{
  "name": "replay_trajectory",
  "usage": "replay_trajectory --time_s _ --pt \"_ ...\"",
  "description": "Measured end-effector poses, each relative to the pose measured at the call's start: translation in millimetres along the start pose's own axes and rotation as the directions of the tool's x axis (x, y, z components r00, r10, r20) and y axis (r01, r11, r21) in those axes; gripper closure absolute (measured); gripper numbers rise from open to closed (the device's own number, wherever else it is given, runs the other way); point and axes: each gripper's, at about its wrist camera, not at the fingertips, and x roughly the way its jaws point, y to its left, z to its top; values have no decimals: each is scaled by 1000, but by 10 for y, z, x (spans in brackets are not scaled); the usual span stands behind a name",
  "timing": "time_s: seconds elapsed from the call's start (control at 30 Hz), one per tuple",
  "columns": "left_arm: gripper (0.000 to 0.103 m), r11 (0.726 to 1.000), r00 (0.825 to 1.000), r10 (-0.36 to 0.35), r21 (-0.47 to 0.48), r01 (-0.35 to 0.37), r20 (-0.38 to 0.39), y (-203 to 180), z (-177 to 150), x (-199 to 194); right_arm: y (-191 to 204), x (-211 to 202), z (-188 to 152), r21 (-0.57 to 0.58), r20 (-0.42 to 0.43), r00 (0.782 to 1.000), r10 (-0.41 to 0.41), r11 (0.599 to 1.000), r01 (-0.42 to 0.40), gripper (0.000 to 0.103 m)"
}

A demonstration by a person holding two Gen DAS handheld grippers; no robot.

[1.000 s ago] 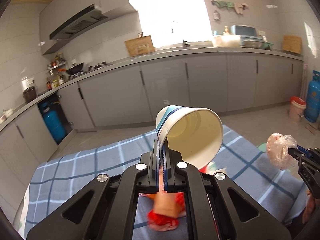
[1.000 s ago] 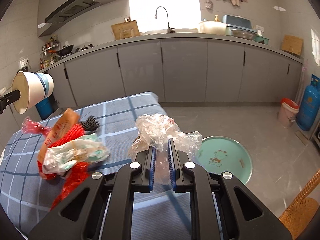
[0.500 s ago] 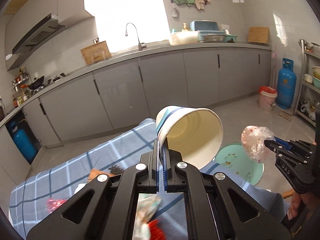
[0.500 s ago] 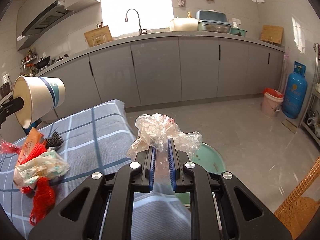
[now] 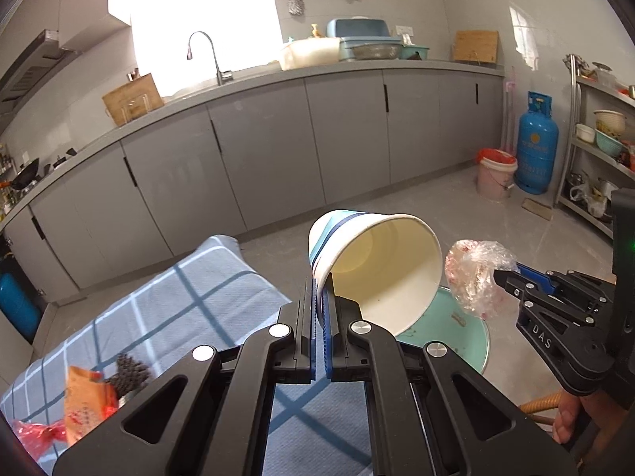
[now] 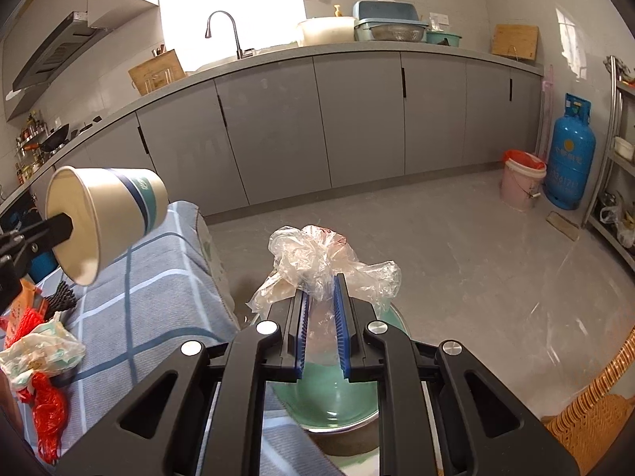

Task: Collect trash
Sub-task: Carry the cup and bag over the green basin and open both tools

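Both grippers have swung away from the checked blue tablecloth (image 5: 186,309) and now hang past its edge, over the grey kitchen floor (image 6: 456,246). A second ago the cloth filled the ground ahead of each claw; it now lies behind and to the left of them.

The green basin (image 6: 337,404) on the floor, which a moment back sat well ahead of the right gripper (image 6: 322,301), now lies directly under its fingers. From the left wrist view the same basin shows just beyond and below the left gripper (image 5: 320,289), partly hidden by its load.

The left gripper is clenched on the rim of a paper cup (image 5: 381,261), which juts forward tipped on its side, its mouth facing back toward the claw. The grip looks the same as it did a second ago.

The right gripper grasps a crumpled clear plastic bag (image 6: 317,261), the film bunched between the blue pads and spilling out ahead of the tips. That hold, too, is unchanged.

Behind and left of both claws, more rubbish remains on the cloth: an orange wrapper (image 5: 85,400), a pale bag with green print (image 6: 43,351), red netting (image 6: 47,408) and a small dark brush-like object (image 5: 129,369).

Judging by the shift, this is the carry-and-drop step: both loads appear lined up for release into the basin, with at least one more trip to the table left.
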Motion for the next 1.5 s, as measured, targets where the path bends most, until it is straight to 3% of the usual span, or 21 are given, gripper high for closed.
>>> replay_trajectory --time_s 0.37,0.43,0.47,0.5,0.6,0.7,0.77,1.0,1.2,1.5 --pt "99 998 995 -54 32 57 -86 -291 -21 617 -197 461 32 35 -44 999 18 999 -17 85" --pt "98 997 993 -62 39 66 -98 -323 -44 686 -225 523 33 36 -40 999 12 999 -10 80" --pt "96 997 993 -67 43 71 -102 -340 -60 721 -248 544 34 38 -40 999 9 999 -8 79" --pt "87 996 992 -70 45 76 -106 -356 -69 741 -278 581 29 45 -46 999 7 999 -5 76" --pt "66 996 991 -69 45 74 -111 -360 -122 777 -360 609 9 71 -49 999 -2 997 5 59" --pt "66 997 991 -65 38 70 -118 -333 -143 779 -409 586 -18 83 -51 999 -13 996 17 59" --pt "60 998 991 -56 30 60 -119 -298 -144 765 -425 555 -39 87 -52 999 -16 996 21 58" --pt "32 1000 997 4 14 -3 -75 -175 -163 497 -413 348 -68 112 -40 999 -28 993 32 50" --pt "22 999 997 51 8 -51 -53 -37 -235 142 -221 100 -95 107 -26 1000 -6 994 9 40" --pt "17 994 994 110 -27 -110 -19 274 -312 -381 328 -183 -180 42 -28 997 73 997 -71 33"
